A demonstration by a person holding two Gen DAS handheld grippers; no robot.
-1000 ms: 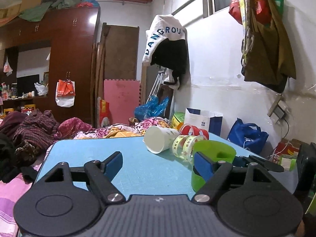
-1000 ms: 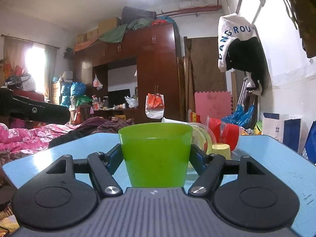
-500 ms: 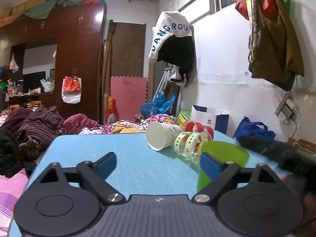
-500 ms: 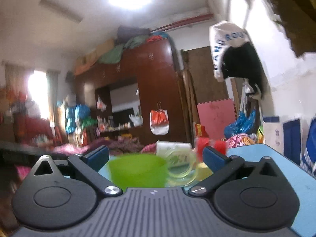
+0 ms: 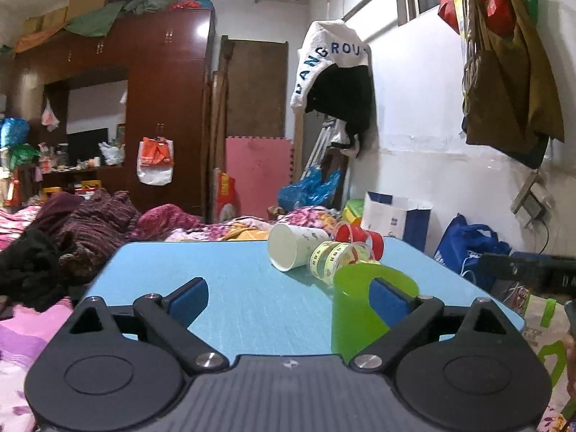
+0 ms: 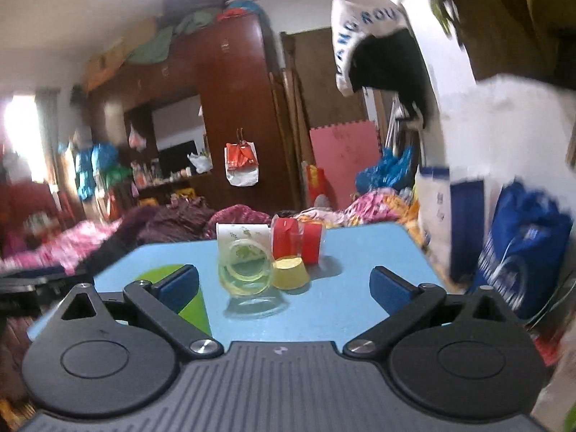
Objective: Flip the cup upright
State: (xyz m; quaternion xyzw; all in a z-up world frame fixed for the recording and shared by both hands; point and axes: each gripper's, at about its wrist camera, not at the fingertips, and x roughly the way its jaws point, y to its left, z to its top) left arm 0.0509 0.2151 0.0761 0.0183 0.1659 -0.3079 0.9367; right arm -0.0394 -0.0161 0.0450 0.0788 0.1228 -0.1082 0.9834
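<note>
I see the blue table (image 5: 234,288) spreading out ahead of both grippers, its far edge against a heap of bedding. My left gripper (image 5: 288,297) is spread wide with nothing between its blue pads; the green cup (image 5: 354,309) stands upright on the table, mouth up, partly behind the right-hand finger and outside the gap. My right gripper (image 6: 284,282) is likewise wide open and holding nothing (this view is smeared by motion), and there the green cup (image 6: 190,311) shows only as a sliver behind the left-hand finger.

Farther ahead of the left gripper, beyond the green cup, a white paper cup (image 5: 291,246) lies on its side, mouth toward me. Just beside it lies a clear cup with yellow bands (image 5: 333,261), then a red cup (image 5: 356,237). From the right gripper I also see a small yellow cup (image 6: 289,271) standing mouth-down, touching the clear one.
</note>
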